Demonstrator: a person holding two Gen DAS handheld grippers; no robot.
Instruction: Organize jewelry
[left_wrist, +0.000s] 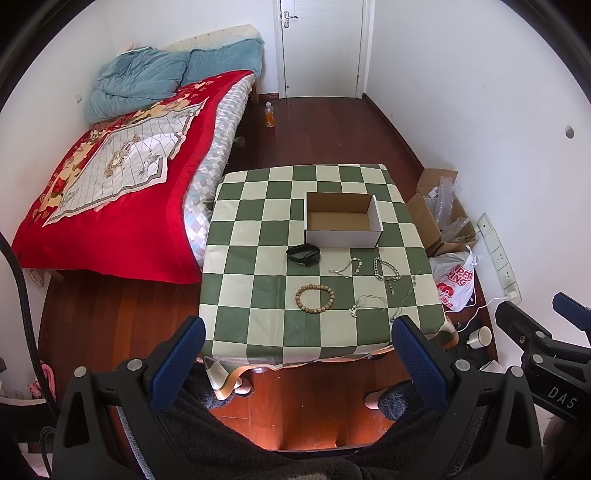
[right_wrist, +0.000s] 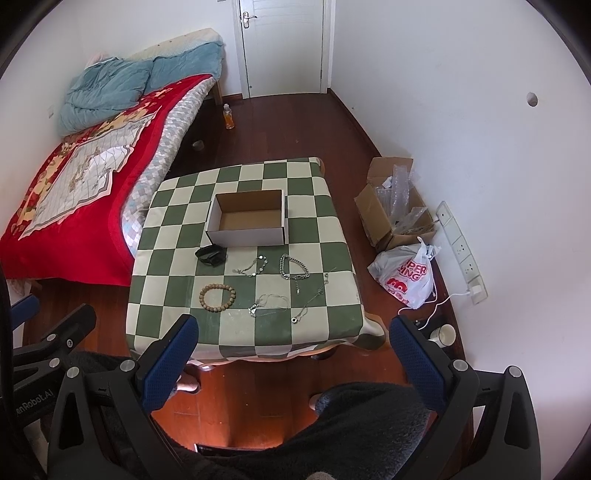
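Observation:
An open, empty cardboard box stands on the green-checked table. In front of it lie a black band, a wooden bead bracelet, a small silver bracelet, a chunky silver chain and thin silver necklaces. My left gripper and right gripper are open and empty, held above the table's near edge.
A bed with a red blanket stands left of the table. An open carton, a plastic bag, a power strip and a cup lie on the floor at the right. A bottle stands near the door.

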